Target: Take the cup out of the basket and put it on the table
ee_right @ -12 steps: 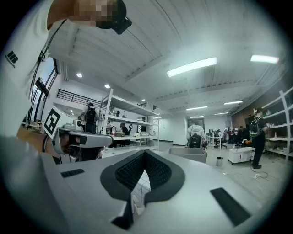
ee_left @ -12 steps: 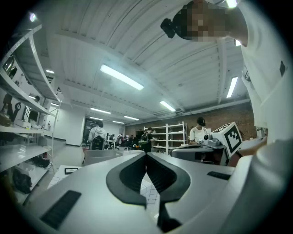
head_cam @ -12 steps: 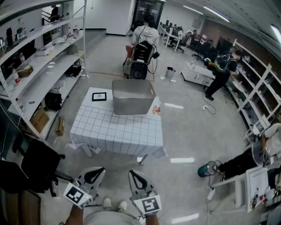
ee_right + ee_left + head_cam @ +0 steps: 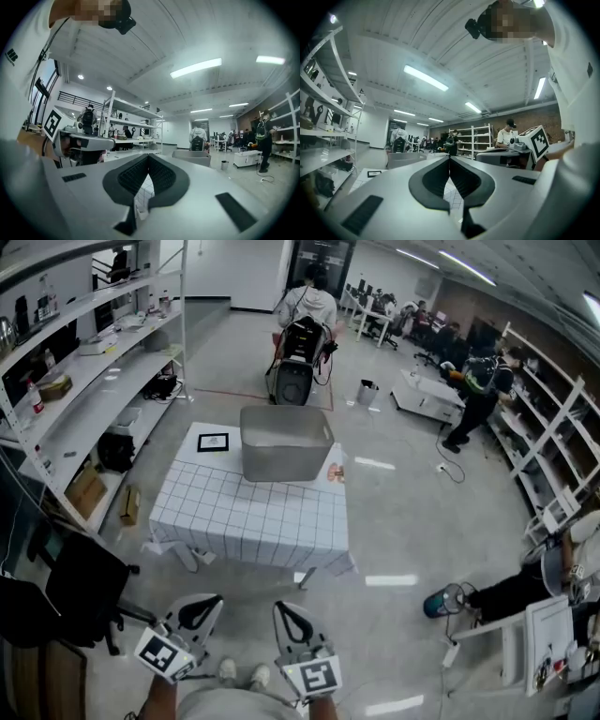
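Observation:
A grey basket [image 4: 285, 442] stands on the far half of a table with a white checked cloth [image 4: 246, 512]; it also shows as the basket [image 4: 191, 159] and the basket [image 4: 404, 160] ahead of each gripper. The cup is hidden from every view. My left gripper [image 4: 200, 609] and right gripper [image 4: 289, 616] are held low, close to my body, well short of the table. Both are shut with nothing between the jaws, tips touching, as in the left gripper [image 4: 449, 158] view and the right gripper [image 4: 148, 157] view.
A framed marker card [image 4: 213, 442] lies on the table's far left corner. White shelving [image 4: 75, 381] runs along the left, a black chair [image 4: 66, 592] stands near my left. A person with a backpack [image 4: 302, 334] and a cart are beyond the table; more people work at the right.
The person with the backpack beyond the table has moved slightly farther away. My grippers and the basket are where they were.

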